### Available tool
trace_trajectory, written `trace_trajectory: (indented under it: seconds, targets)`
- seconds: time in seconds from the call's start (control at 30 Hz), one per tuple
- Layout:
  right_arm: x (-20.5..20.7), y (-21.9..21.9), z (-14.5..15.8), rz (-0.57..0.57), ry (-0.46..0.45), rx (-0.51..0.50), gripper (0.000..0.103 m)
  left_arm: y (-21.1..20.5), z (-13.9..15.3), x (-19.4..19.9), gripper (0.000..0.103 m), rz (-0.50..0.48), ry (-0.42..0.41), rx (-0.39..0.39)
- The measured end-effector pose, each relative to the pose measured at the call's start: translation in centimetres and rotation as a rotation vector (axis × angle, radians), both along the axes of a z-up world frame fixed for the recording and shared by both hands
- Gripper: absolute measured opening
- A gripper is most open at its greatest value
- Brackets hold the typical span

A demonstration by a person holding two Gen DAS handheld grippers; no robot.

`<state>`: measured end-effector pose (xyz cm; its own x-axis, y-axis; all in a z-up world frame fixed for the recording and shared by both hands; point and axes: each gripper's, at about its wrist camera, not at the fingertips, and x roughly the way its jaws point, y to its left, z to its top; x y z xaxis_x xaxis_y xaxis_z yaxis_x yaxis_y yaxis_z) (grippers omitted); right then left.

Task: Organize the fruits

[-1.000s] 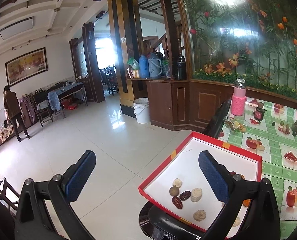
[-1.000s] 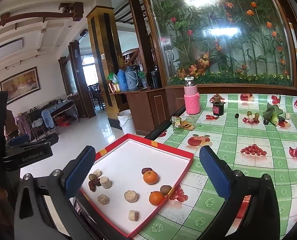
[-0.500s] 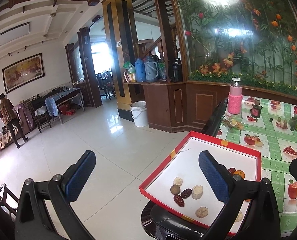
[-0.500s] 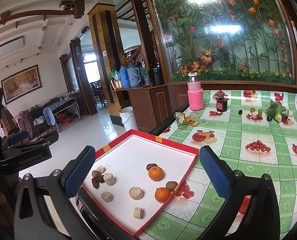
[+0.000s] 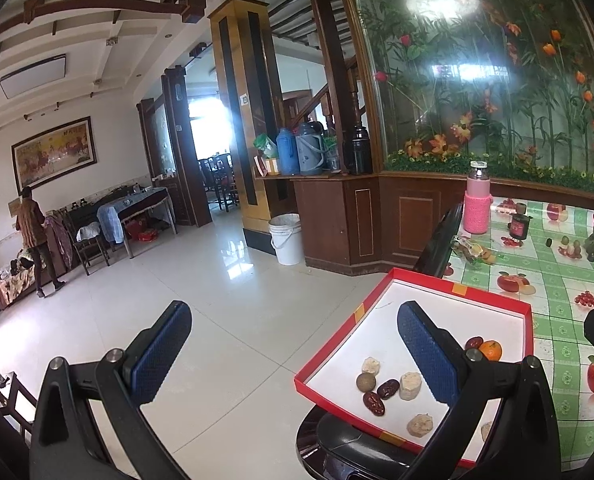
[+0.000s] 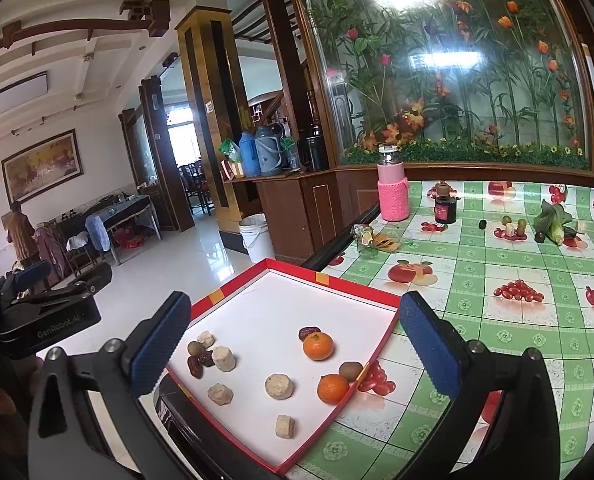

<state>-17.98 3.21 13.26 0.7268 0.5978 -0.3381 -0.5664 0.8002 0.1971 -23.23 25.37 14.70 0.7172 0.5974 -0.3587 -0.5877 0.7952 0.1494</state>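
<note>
Red tray's (image 5: 449, 285) near corner behind left gripper (image 5: 293, 356); both grippers' jaws wide, empty.

fruits (image 6: 317, 346) in tray (image 6: 361, 295), on table (image 6: 497, 320)

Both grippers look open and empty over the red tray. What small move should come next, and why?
Probably lower the right gripper onto the upper orange in the red tray: it lies almost between the open fingers, and nothing is held yet.

2 oranges (image 6: 317, 346) in red tray (image 6: 333, 282)
</note>
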Motion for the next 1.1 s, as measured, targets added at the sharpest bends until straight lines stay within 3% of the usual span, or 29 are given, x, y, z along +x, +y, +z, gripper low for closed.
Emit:
trace_trajectory:
  seconds: [0.47, 1.1]
  targets:
    - [-1.1, 1.1, -0.5, -0.001, -0.032, -0.040, 0.103, 0.2, -0.7, -0.2, 0.103, -0.028, 0.028, -0.028]
    - [-0.6, 1.3, -1.8, 0.000, 0.000, -0.058, 0.103, 0.6, -1.2, 0.4, 0.103, -0.044, 0.076, -0.060]
